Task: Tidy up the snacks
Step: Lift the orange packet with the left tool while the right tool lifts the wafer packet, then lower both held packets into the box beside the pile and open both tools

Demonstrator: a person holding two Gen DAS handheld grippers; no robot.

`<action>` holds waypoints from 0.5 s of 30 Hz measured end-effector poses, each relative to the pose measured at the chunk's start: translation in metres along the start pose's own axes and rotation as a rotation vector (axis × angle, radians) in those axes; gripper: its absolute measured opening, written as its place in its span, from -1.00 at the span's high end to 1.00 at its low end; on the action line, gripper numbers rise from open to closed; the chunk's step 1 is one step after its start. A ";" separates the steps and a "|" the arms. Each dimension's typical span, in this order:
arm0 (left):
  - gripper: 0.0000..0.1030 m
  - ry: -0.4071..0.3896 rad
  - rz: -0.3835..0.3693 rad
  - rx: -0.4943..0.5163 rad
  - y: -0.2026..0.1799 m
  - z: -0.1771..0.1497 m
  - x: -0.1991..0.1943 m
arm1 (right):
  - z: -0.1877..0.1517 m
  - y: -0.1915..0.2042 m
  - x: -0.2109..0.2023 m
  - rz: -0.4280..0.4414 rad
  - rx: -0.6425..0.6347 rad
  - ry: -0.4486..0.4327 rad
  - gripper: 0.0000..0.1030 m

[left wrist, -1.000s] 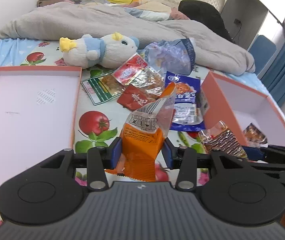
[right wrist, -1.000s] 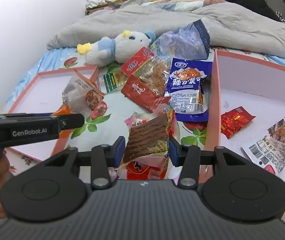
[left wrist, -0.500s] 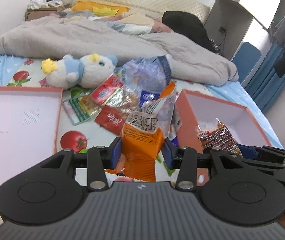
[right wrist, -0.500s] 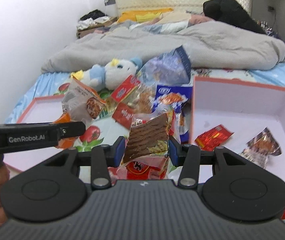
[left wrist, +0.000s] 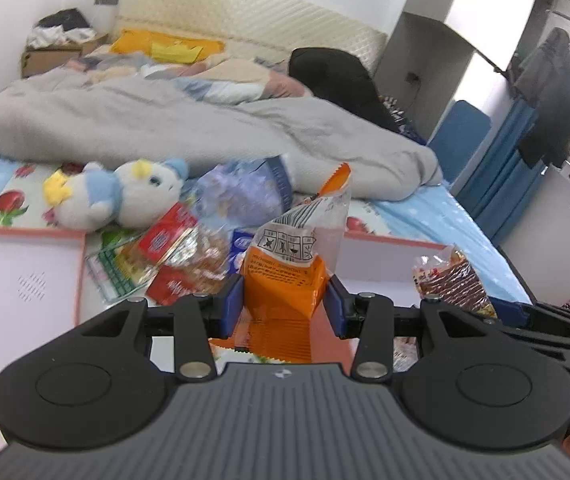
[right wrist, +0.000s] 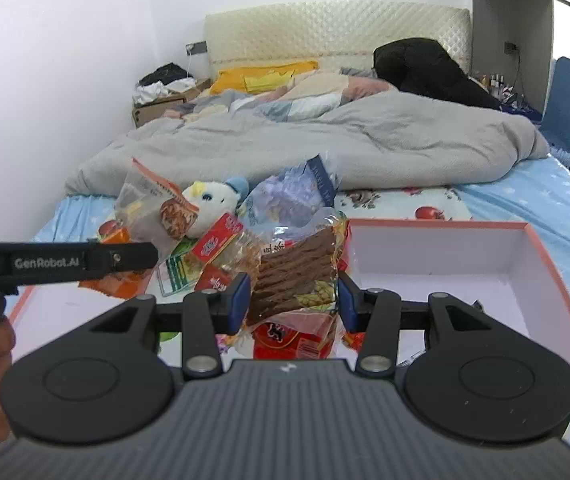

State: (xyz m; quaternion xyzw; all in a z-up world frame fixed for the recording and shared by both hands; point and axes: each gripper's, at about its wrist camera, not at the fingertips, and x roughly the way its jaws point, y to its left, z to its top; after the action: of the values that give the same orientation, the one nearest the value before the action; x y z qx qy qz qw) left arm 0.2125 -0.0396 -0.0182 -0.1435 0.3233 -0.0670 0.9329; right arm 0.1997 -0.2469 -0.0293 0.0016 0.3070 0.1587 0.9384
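— So what do the claws hold?
— Left gripper (left wrist: 284,307) clamps the orange packet (left wrist: 285,280); right gripper (right wrist: 293,299) clamps the brown-strip packet (right wrist: 297,272), both above the bed (right wrist: 545,204) beside the pink box (right wrist: 525,252).

Snack pile (right wrist: 225,256) btwn two boxes (right wrist: 437,264)
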 end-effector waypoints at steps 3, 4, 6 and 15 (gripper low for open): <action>0.05 -0.009 -0.020 0.015 -0.015 0.005 0.000 | 0.002 -0.008 -0.004 -0.012 0.005 -0.010 0.07; 0.05 -0.011 -0.028 0.018 -0.020 0.007 0.000 | 0.003 -0.011 -0.004 -0.015 0.008 -0.012 0.07; 0.05 -0.016 -0.040 0.027 -0.029 0.011 0.000 | 0.005 -0.017 -0.006 -0.022 0.017 -0.019 0.07; 0.05 -0.036 -0.096 0.031 -0.062 0.025 0.000 | 0.013 -0.048 -0.017 -0.058 0.047 -0.060 0.07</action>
State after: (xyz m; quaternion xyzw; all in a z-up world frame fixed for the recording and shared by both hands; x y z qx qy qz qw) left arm 0.2264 -0.0927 0.0200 -0.1456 0.2981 -0.1141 0.9364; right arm 0.2083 -0.2966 -0.0135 0.0194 0.2825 0.1238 0.9510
